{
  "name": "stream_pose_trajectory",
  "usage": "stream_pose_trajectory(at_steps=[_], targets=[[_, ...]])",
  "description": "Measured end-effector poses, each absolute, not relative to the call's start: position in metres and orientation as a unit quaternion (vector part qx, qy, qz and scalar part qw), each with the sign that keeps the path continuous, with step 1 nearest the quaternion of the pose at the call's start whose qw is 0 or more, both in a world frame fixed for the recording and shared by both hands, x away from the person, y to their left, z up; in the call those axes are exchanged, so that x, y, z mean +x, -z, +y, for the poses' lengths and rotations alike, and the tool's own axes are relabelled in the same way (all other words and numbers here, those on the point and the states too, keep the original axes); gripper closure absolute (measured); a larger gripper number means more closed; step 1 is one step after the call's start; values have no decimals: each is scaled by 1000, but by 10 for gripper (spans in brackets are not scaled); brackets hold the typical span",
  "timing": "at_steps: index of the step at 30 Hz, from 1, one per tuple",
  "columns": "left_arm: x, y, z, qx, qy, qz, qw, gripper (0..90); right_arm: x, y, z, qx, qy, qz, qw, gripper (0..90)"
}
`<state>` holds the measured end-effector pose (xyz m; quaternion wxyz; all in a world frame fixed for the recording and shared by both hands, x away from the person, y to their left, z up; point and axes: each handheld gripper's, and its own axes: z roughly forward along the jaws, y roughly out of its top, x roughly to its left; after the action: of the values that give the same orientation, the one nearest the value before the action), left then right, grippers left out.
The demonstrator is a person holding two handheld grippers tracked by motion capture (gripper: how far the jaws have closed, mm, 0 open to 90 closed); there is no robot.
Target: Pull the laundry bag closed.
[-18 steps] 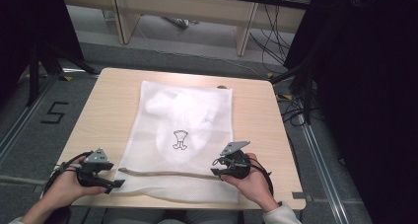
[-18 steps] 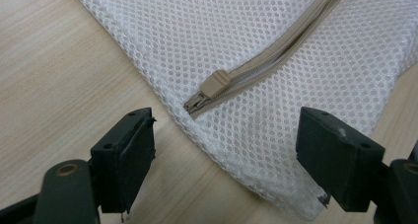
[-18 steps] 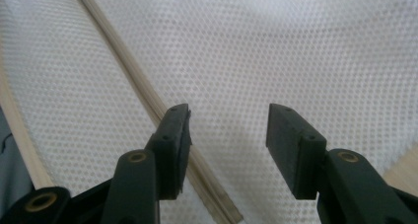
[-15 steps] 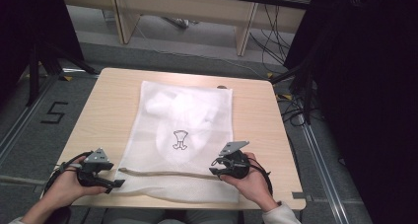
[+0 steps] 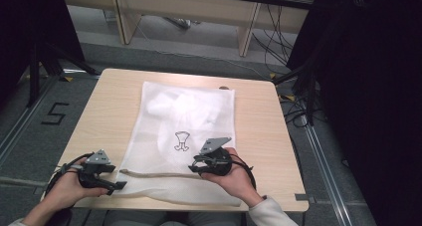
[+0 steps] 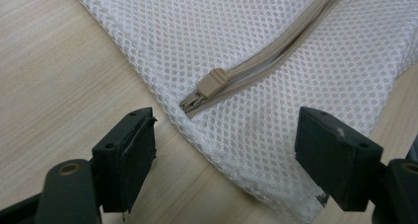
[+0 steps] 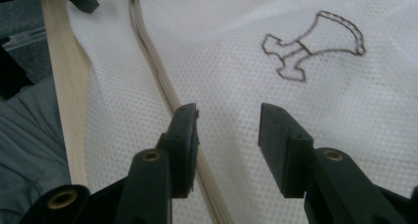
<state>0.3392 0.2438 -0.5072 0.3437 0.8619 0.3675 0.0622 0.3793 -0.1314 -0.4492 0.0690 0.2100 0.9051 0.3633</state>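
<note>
A white mesh bag [image 5: 184,136] lies flat on the middle of the light wooden table [image 5: 99,111], its long side running away from the person and its near edge close to the table's front edge. A beige zipper [image 5: 159,174] crosses the bag near that front edge; in the left gripper view its pull tab [image 6: 212,81] sits at the end of the track close to the bag's corner, and the zipper looks closed there, though the mesh makes that hard to judge. A small dark outline drawing [image 5: 182,141] marks the bag's middle, and something pale shows through the mesh at the far end, too faint to name. The left tool [image 5: 115,185] rests at the bag's near left corner, held by the left hand [image 5: 67,188]; its jaws are spread wide, one over bare table and one over the mesh edge, the pull tab just beyond them. The right tool [image 5: 195,167], in the right hand [image 5: 234,178], sits on the bag beside the zipper's other end, jaws apart with mesh between them and the zipper running just beside one jaw.
</note>
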Motion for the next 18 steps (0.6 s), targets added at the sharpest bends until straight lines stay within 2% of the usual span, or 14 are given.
stream_pose_trajectory(at_steps=[3,18], targets=[[339,507,245,860,-66,371,343,231,381,448,-112,199,-367,907,60,613],[340,506,245,856,-61,374,352,242,391,446,-74,175,-367,912,51,617]])
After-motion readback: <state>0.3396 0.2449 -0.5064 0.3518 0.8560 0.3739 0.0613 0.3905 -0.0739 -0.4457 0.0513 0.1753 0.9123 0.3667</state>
